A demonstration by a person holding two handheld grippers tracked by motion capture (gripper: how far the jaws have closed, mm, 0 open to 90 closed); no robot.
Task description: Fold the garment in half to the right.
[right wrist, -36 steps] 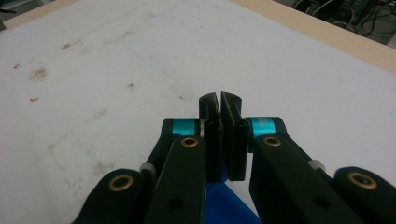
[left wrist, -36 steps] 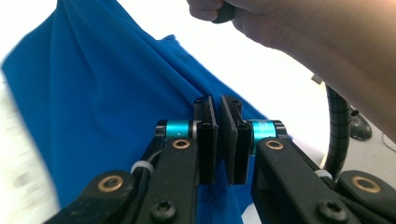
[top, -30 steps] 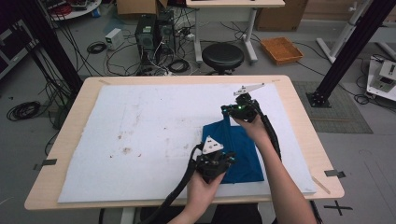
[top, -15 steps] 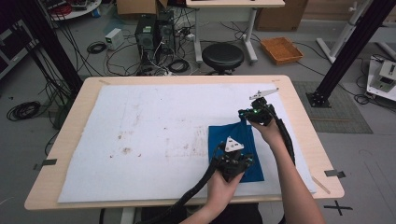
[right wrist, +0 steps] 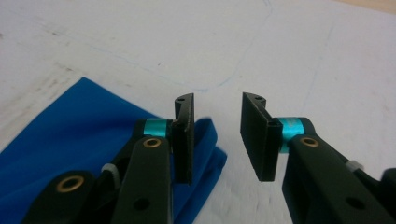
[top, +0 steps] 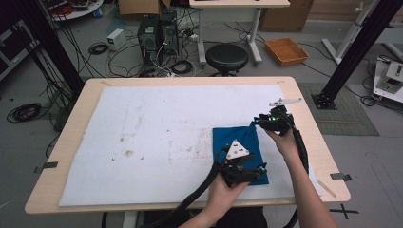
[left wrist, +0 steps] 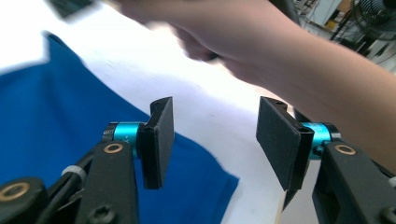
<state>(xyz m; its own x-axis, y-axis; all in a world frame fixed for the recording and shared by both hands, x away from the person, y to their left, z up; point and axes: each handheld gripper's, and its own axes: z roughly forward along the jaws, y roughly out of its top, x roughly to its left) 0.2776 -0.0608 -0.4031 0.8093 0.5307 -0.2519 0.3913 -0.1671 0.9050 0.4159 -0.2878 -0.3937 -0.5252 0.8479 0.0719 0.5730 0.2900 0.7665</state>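
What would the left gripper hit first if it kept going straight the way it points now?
Probably the white sheet: the left gripper, jaws just opened with nothing between them, points past the blue cloth edge at bare sheet. Farther on, the person's forearm crosses its line, though depth is unclear.

A wooden table (top: 304, 102) with a light top and rounded corners carries everything. A large white sheet (top: 157, 118) covers almost the whole top; only a narrow wooden border stays bare around it. The sheet has some brown stains (top: 127, 152) on its left half and faint lines near the middle. On the right part of the sheet lies a blue cloth (top: 233, 137), folded flat, close to the near edge of the table. A thin light stick (top: 327, 188) lies on the near right corner of the table.
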